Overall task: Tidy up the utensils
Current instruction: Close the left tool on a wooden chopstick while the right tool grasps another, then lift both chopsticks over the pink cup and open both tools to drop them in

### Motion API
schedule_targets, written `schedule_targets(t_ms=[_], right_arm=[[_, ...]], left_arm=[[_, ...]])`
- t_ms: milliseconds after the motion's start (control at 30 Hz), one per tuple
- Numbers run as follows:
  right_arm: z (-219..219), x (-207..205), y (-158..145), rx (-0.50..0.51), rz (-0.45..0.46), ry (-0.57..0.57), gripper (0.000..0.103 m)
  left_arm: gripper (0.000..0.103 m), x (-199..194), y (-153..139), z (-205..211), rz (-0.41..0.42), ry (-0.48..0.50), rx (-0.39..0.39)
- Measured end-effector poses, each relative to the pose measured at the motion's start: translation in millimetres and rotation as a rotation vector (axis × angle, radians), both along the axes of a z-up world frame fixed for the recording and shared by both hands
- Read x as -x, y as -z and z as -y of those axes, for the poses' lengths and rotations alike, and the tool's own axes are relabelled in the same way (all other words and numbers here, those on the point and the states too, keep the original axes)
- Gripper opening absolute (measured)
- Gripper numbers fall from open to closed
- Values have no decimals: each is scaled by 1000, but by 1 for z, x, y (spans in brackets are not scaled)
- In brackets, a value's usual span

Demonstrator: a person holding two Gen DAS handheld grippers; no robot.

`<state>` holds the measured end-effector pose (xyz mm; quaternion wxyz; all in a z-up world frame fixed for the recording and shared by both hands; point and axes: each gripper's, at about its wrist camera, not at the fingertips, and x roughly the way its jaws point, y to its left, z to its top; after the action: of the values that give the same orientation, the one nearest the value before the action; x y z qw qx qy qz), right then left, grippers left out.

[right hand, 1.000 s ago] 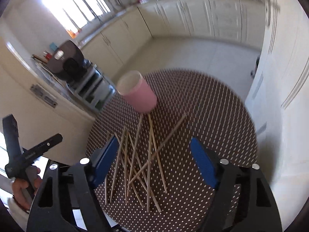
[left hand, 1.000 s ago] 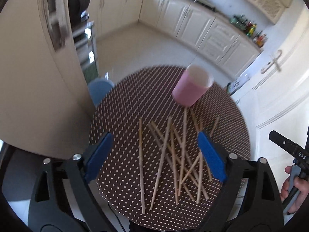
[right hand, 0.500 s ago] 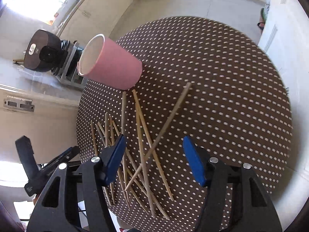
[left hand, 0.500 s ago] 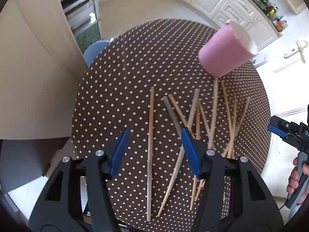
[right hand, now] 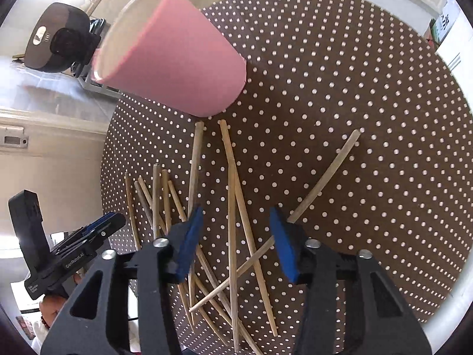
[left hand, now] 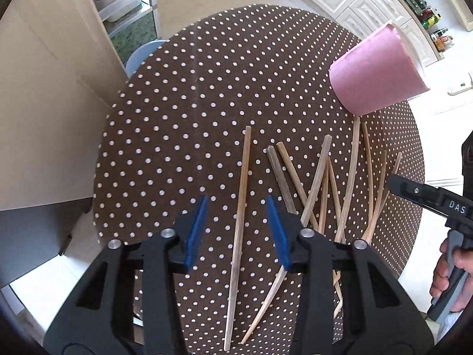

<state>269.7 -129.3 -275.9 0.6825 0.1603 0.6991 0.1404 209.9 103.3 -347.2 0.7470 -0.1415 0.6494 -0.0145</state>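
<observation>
Several wooden chopsticks (left hand: pixel 325 192) lie scattered on a round brown table (left hand: pixel 207 88) with white dots. At the back stands a pink cup (left hand: pixel 375 74), also in the right wrist view (right hand: pixel 171 50). My left gripper (left hand: pixel 236 230) points down over the table, its jaws closing around a single chopstick (left hand: pixel 242 192) that lies apart on the left; the blue pads are clear of it. My right gripper (right hand: pixel 236 242) hangs over the pile, jaws closing, with two crossing chopsticks (right hand: pixel 233 207) between the pads, untouched. Each gripper shows in the other's view: right (left hand: pixel 419 192), left (right hand: pixel 97 227).
One curved chopstick (right hand: pixel 325 174) runs off to the right behind my right pad. A blue chair seat (left hand: pixel 142 56) and a metal rack (left hand: pixel 124 0) stand beyond the table's left edge. A black appliance (right hand: pixel 56 38) sits on the counter. A hand (left hand: pixel 449 272) holds the right gripper.
Both grippers have come down close to the table and tipped steeply downward. Their jaws have narrowed from wide to a small gap, each framing chopsticks.
</observation>
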Motion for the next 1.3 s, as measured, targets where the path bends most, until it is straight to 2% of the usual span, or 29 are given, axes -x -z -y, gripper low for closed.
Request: schedule_targets(t_ms=[67,167,300,333,400,600,833,1300], right_arm=[[1,-3,5,-13,-19,-3,30],[-7,-9,10,-19,-22,-10,18],[-13,-18,26,-35,-32,-20,7],[-14,-19,29,-43,-35,-18,6],[-12,-19,29,-57,-32,-20,5],[-10,-14,11,-83,8,-38,5],[-8,-5,-18,-120,56,-34,5],[-6,25,-119,-162,308,-78,5]], left_arm=[[36,-5,5,2,-10,-3,1],[33,-12,12,3,-18,3,8],[25,-12,19,10,-29,37,-38],[23,-11,19,11,-29,37,-46],[7,-6,19,9,-27,36,-59],[6,-7,14,10,6,44,-49],[6,2,-25,13,96,56,-16],[6,35,-142,18,380,113,10]])
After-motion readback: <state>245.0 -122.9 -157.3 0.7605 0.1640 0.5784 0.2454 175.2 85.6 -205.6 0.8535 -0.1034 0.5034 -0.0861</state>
